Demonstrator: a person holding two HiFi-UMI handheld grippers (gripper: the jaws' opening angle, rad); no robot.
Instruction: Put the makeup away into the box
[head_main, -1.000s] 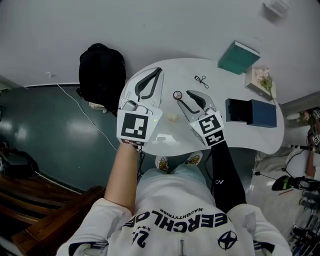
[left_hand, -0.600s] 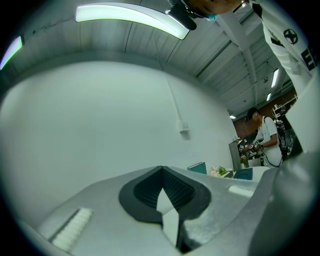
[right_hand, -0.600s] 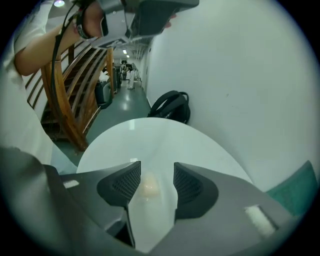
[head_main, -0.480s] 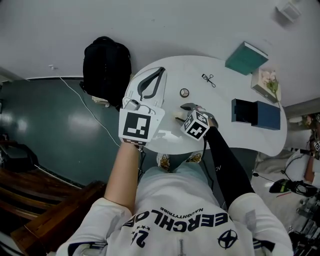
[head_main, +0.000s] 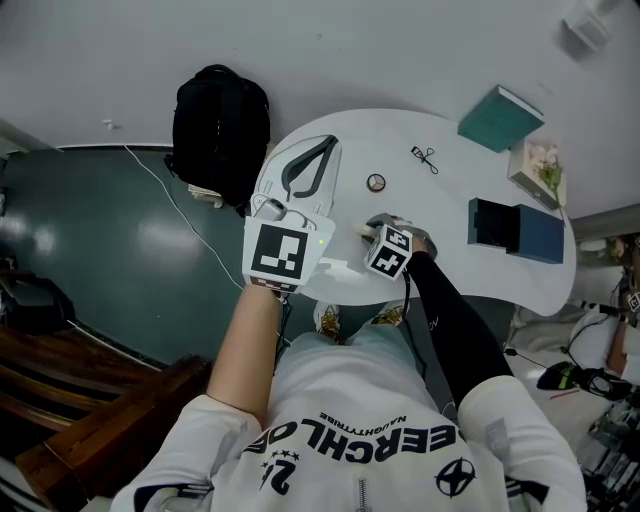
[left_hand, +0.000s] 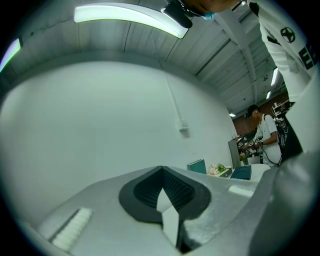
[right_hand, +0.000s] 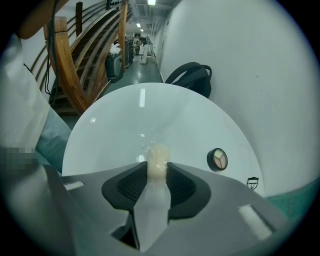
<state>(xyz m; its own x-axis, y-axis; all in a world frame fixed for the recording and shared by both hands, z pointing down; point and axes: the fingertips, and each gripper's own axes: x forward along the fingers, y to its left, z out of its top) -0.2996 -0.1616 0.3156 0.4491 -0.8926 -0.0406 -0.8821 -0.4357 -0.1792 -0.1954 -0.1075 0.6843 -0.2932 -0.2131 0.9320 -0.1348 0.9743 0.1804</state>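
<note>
From above, my right gripper (head_main: 372, 228) buries its own tips under its marker cube (head_main: 390, 250), so the pale makeup item (right_hand: 158, 155) its jaws have just been closing on barely shows there. Up close, the item's near end vanishes between the jaws. Off to the gripper's right, a small black wire thing (right_hand: 252, 183) peeks past my jaw, too tiny to name.

- The worktop (head_main: 480, 270) looked smooth, glossy white to me, with a streak of light mirrored in it.
- The left gripper (left_hand: 161, 170) had matt grey plastic fingers (left_hand: 95, 210) and black ribbed pads (left_hand: 177, 189), rubbery to my eye.
- The cream makeup piece (right_hand: 157, 157) seemed soft and matt under clear, shiny film.
- The backpack (head_main: 220, 120) was matt black cloth.
- The stair rails (right_hand: 67, 65) were varnished wood.
- The box (head_main: 540, 235) looked matt dark blue.
</note>
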